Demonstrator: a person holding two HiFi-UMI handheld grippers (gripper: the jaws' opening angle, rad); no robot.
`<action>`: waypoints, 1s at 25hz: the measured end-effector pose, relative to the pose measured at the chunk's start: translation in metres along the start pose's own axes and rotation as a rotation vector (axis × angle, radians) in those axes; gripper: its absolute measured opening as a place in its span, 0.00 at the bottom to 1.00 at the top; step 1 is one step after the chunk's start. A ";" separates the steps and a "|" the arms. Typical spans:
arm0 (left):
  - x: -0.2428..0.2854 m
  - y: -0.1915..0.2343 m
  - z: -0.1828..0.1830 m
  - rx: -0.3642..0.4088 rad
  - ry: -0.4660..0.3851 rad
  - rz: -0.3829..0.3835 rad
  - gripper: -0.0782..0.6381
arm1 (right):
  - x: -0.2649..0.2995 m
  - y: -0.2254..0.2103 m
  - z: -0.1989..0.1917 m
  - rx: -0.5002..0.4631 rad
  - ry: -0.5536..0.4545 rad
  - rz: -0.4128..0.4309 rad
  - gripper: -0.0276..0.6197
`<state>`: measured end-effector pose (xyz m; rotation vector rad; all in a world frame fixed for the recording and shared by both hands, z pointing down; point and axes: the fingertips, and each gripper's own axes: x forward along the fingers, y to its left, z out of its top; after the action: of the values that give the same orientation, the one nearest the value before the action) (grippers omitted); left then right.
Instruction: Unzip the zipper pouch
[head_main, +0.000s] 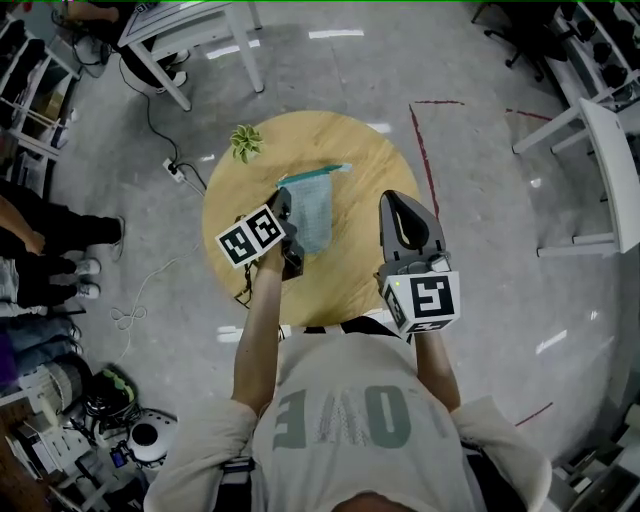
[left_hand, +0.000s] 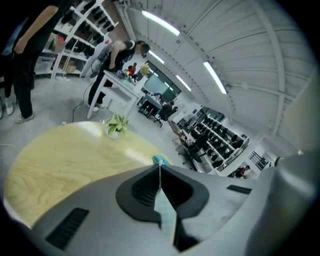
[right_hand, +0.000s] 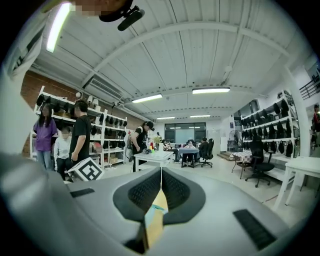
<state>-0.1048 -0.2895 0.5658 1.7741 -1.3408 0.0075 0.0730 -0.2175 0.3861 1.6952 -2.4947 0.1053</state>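
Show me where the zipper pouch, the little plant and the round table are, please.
zipper pouch (head_main: 313, 208): head view, on its mesh body.
plant (head_main: 245, 142): head view, on its leaves.
table (head_main: 335, 135): head view, on the bare wooden top.

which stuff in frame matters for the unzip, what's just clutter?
For the job:
- pouch, pinched in the shut left gripper
- right gripper, shut, holding nothing
- round table beneath the pouch

Lying about:
- potted plant at the table's edge
- power strip and its cable on the floor

Bright light, warped, perhaps blurred edges
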 end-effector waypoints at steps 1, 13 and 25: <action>-0.005 -0.008 0.014 0.021 -0.031 -0.014 0.15 | 0.001 0.001 0.005 -0.004 -0.011 0.004 0.09; -0.099 -0.125 0.157 0.280 -0.420 -0.215 0.15 | 0.010 0.020 0.078 -0.032 -0.191 0.080 0.09; -0.203 -0.204 0.155 0.785 -0.762 -0.160 0.15 | -0.008 0.044 0.108 0.049 -0.261 0.190 0.09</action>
<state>-0.1046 -0.2268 0.2447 2.7129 -1.8772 -0.2940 0.0280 -0.2080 0.2784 1.5760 -2.8621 -0.0409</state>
